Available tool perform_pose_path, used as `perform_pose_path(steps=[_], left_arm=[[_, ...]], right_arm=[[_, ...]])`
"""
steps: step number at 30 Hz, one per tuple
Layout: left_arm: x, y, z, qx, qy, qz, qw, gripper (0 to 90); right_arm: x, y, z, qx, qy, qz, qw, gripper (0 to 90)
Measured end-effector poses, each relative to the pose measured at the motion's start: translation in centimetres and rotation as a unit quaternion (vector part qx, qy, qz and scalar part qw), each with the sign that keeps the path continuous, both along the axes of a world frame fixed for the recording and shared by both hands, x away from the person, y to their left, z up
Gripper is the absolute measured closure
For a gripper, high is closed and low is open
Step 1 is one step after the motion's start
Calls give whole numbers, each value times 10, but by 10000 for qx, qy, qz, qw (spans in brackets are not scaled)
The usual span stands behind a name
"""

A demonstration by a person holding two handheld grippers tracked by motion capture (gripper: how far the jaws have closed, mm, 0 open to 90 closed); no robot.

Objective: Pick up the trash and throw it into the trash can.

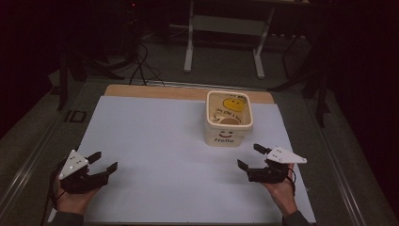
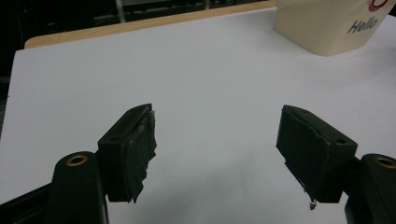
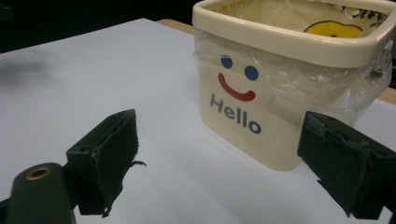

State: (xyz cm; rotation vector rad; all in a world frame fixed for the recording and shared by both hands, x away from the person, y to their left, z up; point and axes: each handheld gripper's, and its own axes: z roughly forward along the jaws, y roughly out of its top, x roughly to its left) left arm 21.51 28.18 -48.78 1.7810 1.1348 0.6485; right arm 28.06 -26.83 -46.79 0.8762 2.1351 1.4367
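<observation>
Here we see a cream bin [image 1: 229, 127] marked "Hello" standing upright on the white desk [image 1: 164, 141], toward the far edge — lined with clear plastic. Our left gripper [image 1: 104, 163] and right gripper [image 1: 250, 157] rest near the front, jaws spread apart, holding nothing.

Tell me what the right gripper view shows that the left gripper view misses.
Right gripper view alone: the bin's smiley face, the clear liner folded over its rim, the yellow print inside. Left gripper view alone: the sheet's far left corner and the wooden table edge behind it. Both: open black tongs, white sheet, the cream bin, the word Hello.
</observation>
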Motion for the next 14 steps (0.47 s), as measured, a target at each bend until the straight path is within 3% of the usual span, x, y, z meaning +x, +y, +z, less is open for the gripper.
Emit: perform_pose_path(steps=[14], left_arm=[[0, 1, 0, -1, -16, 31, 10000, 280]], right_arm=[[2, 1, -3, 0, 53, 2, 10000, 115]])
